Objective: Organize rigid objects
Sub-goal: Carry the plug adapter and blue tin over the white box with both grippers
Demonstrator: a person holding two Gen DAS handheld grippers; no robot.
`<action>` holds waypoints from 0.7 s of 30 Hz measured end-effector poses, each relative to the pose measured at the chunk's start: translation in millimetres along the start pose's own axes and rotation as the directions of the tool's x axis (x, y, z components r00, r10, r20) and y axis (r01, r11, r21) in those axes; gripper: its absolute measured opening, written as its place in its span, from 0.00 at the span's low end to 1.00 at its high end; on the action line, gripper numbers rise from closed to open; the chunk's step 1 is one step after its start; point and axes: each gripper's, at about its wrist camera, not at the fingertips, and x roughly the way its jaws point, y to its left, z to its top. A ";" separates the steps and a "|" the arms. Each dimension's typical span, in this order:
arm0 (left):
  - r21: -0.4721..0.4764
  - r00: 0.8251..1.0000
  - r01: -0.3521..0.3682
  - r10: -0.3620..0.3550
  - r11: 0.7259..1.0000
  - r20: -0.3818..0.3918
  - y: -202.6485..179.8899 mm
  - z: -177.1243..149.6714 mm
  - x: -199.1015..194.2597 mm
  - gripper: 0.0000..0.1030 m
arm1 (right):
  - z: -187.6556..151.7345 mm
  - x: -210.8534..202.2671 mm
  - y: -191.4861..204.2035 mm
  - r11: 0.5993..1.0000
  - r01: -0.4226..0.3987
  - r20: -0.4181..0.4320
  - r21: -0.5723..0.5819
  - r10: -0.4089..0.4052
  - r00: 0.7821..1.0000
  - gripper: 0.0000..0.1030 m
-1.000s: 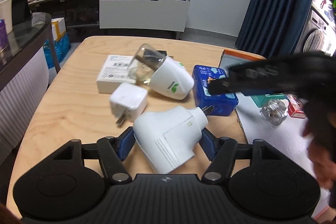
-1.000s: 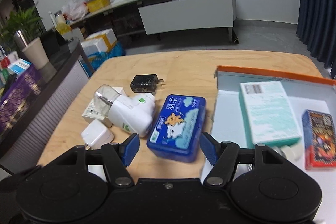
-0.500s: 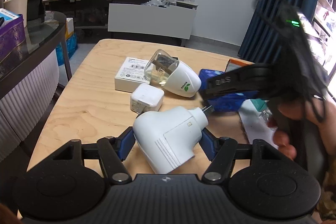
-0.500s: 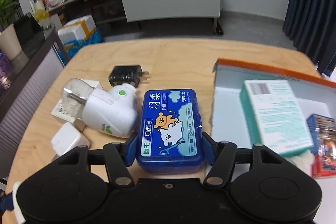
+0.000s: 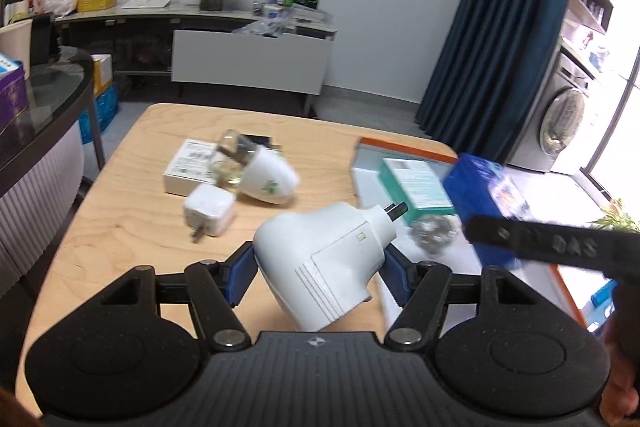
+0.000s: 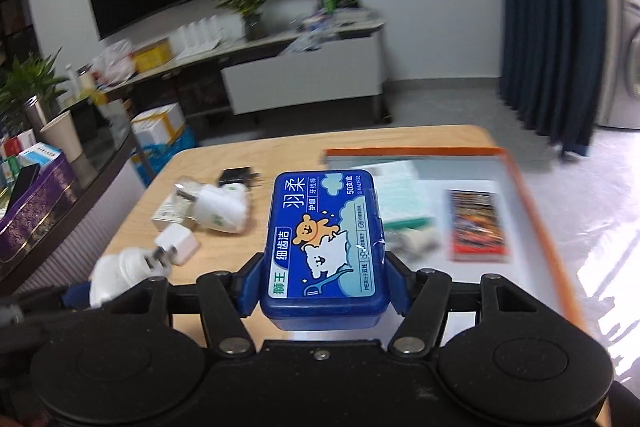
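My left gripper is shut on a large white plug adapter, held tilted above the wooden table with its prongs pointing away. My right gripper is shut on a blue floss-pick box with a bear picture, lifted off the table. In the left wrist view the blue box hangs over the orange-rimmed tray, gripped by a black finger. In the right wrist view the white adapter shows at the lower left.
The tray holds a teal box, a red card pack and a small clear item. On the table lie a white vaporiser plug with a clear bottle, a white charger cube, a flat white box and a black charger.
My right gripper closed on the blue box, lifted it and carried it right, over the tray. My left gripper rose and shifted toward the tray, still holding the white adapter.
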 end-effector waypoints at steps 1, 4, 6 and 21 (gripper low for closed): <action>0.002 1.000 0.011 -0.010 1.000 -0.002 -5.6 -1.0 -1.3 0.65 | -3.8 -8.4 -6.9 1.000 0.021 0.008 0.001 -0.021 1.000 0.71; 0.015 0.999 0.040 -0.040 0.999 -0.012 -20.7 -1.2 0.0 0.65 | -14.5 -32.2 -28.7 0.997 0.078 0.023 0.017 -0.079 0.997 0.71; 0.027 0.998 0.054 -0.053 0.998 -0.016 -31.7 -1.3 0.1 0.65 | -19.4 -45.2 -45.6 0.994 0.099 0.031 0.053 -0.101 0.994 0.71; 0.085 0.995 0.096 -0.094 0.992 -0.026 -80.7 -0.1 11.0 0.65 | -36.7 -76.6 -98.4 0.978 0.155 0.084 0.141 -0.168 0.982 0.71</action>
